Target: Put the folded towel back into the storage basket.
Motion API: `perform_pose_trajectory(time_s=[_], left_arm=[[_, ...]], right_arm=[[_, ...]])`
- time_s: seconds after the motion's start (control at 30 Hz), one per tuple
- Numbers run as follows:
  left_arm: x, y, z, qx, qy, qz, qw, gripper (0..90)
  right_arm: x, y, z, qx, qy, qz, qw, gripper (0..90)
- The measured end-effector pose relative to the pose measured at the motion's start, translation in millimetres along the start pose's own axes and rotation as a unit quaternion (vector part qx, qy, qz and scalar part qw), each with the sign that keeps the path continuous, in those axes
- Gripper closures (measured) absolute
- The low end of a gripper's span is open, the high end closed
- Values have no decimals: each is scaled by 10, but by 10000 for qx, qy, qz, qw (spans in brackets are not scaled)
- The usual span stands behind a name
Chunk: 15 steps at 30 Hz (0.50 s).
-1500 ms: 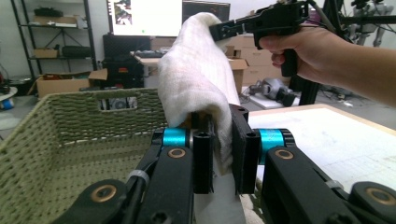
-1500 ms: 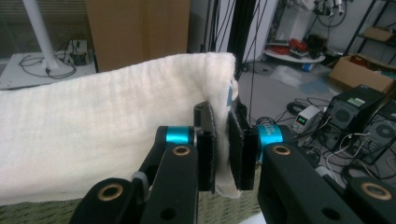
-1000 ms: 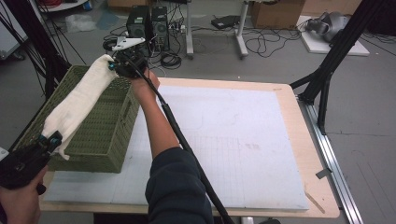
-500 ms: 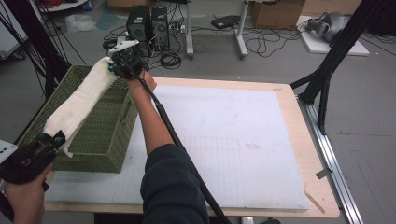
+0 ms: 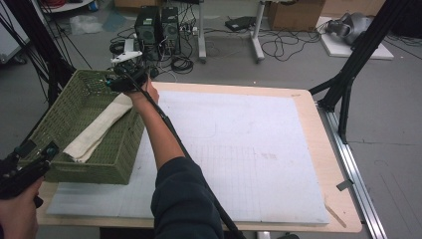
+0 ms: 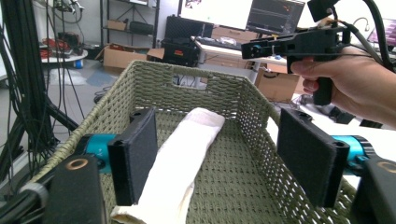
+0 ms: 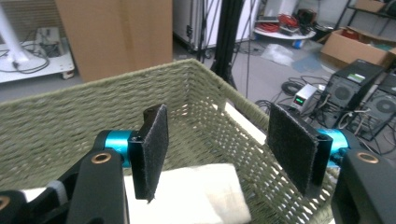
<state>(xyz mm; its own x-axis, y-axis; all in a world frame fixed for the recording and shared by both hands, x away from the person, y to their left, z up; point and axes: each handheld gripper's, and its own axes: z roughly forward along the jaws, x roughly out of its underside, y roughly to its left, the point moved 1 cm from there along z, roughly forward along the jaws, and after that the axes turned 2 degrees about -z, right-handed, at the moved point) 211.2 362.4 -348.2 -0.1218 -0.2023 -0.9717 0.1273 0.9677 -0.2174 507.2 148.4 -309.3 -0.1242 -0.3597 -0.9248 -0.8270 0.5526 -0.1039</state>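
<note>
The cloth (image 5: pixel 98 130) lies folded long and narrow on the floor of the basket (image 5: pixel 107 169), running from the basket's near-left corner up toward its far-right corner. The basket sits at the left edge of the tabletop (image 5: pixel 308 129), on the white mat (image 5: pixel 239 149).

The left gripper (image 5: pixel 35 154) is at the basket's near-left corner, just outside the rim. Its jaws have just been opening and now stand wide apart. In the left gripper view the near end of the cloth (image 6: pixel 180 163) lies below and between the two pads (image 6: pixel 135 154), close to the left one, but neither pad presses on it; the cloth rests on the weave, not in the grip. The right pad hangs over the basket's side wall (image 6: pixel 254 121).

The right gripper (image 5: pixel 122 79) hovers over the basket's far-right corner, the person's forearm (image 5: pixel 159 134) reaching across the mat to it. Its jaws have also just been opening and stand well apart, with nothing between the pads. In the right gripper view the far end of the cloth (image 7: pixel 191 196) lies beneath the jaws on the basket floor, free of them, with the basket's wall (image 7: pixel 70 116) beyond.

Both grippers are off the cloth.
</note>
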Motion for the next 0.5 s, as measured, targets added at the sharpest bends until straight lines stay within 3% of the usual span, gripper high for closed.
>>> perform_pose_trajectory(time_s=[0.2, 0.5], left_arm=[[-5, -14, 20, 161, 187, 40, 9997, 202], [-6, -115, 57, 541, 282, 233, 9979, 201]], right_arm=[[41, 23, -133, -128, 29, -1, 9999, 311], [174, -60, -499, -335, 5, -12, 9994, 231]])
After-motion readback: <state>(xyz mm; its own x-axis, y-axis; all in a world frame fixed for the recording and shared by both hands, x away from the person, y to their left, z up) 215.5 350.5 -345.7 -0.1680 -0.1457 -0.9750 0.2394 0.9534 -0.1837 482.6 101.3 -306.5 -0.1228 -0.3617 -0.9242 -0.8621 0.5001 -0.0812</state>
